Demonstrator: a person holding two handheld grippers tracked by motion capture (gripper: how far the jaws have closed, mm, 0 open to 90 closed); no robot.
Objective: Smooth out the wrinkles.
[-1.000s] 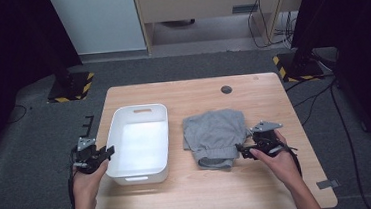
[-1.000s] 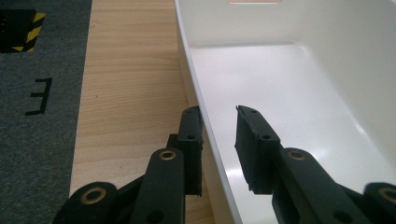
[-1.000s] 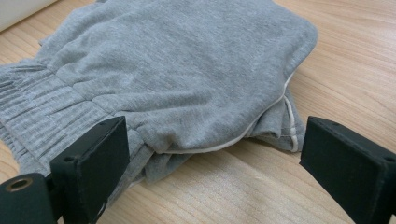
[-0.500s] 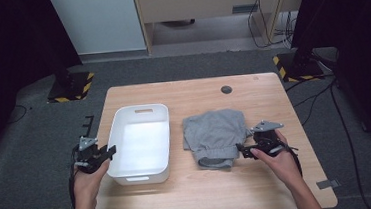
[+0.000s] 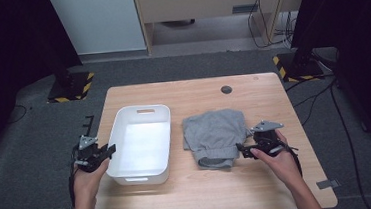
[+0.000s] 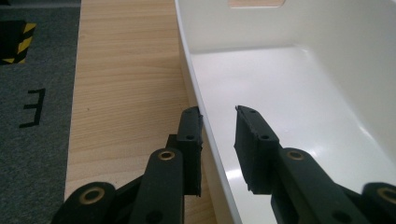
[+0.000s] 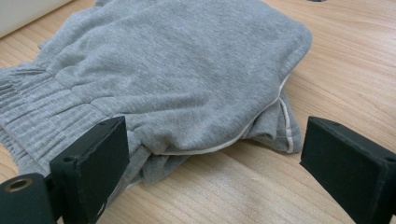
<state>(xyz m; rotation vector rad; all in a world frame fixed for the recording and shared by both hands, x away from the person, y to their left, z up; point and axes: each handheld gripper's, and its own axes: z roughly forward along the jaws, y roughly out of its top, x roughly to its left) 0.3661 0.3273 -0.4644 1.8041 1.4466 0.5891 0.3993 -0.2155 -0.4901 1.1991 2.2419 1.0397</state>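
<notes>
A white plastic bin (image 5: 168, 141) stands on the left half of the wooden table (image 5: 273, 102). My left gripper (image 5: 110, 150) straddles its left wall (image 6: 196, 88): one jaw rests against the outside, the other hangs inside with a gap, so my left gripper (image 6: 218, 112) is open; its jaws have just closed a little. A folded grey garment (image 5: 215, 132) lies right of the bin. My right gripper (image 5: 241, 150) sits low at its near right corner, wide open. In the right gripper view the jaws of my right gripper (image 7: 217, 128) flank the garment (image 7: 187, 60) edge near its ribbed waistband.
A small round black grommet (image 5: 226, 89) sits near the table's far edge. Bare wood lies right of the garment and along the front. Black stands with yellow-striped bases (image 5: 72, 87) are on the floor at both far corners.
</notes>
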